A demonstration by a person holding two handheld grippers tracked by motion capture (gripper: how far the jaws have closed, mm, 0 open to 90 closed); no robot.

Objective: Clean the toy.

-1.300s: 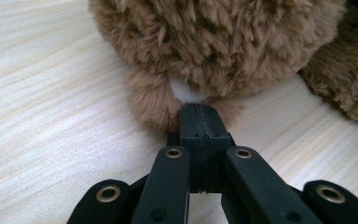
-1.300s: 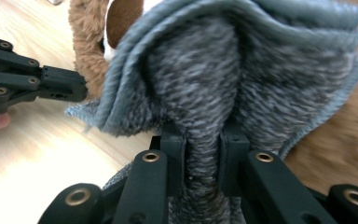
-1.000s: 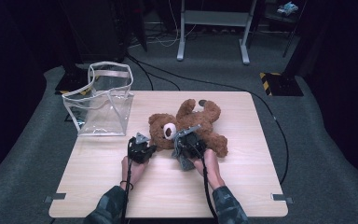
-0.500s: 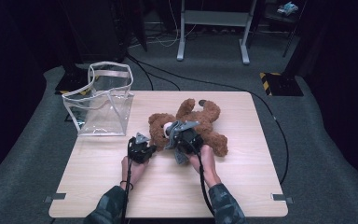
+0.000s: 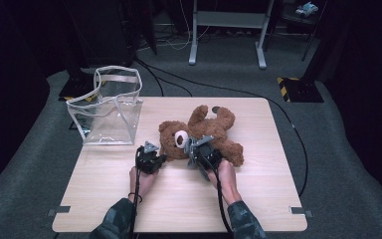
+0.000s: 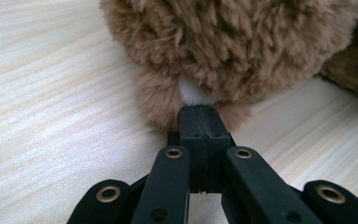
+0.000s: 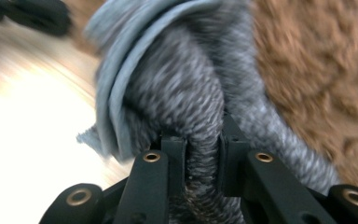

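Note:
A brown teddy bear (image 5: 219, 132) lies on its back in the middle of the wooden table (image 5: 258, 199), head toward the left. My left gripper (image 5: 163, 159) sits low on the table at the bear's head. Its jaws are shut, pinching a furry ear with a white patch (image 6: 196, 95) just past the tips (image 6: 200, 112). My right gripper (image 5: 194, 149) lies over the bear's chest, shut on a bunched grey knitted cloth (image 7: 182, 93) that rises between its jaws (image 7: 204, 135). Brown fur (image 7: 317, 70) lies right behind the cloth.
A clear plastic tote bag (image 5: 109, 114) with pale handles stands open at the table's back left corner. Dark carpet with cables surrounds the table. Bare wood lies in front of the hands and to the right of the bear.
My right gripper has shifted slightly over the bear with the grey cloth still in it. The left gripper has stayed at the bear's ear.

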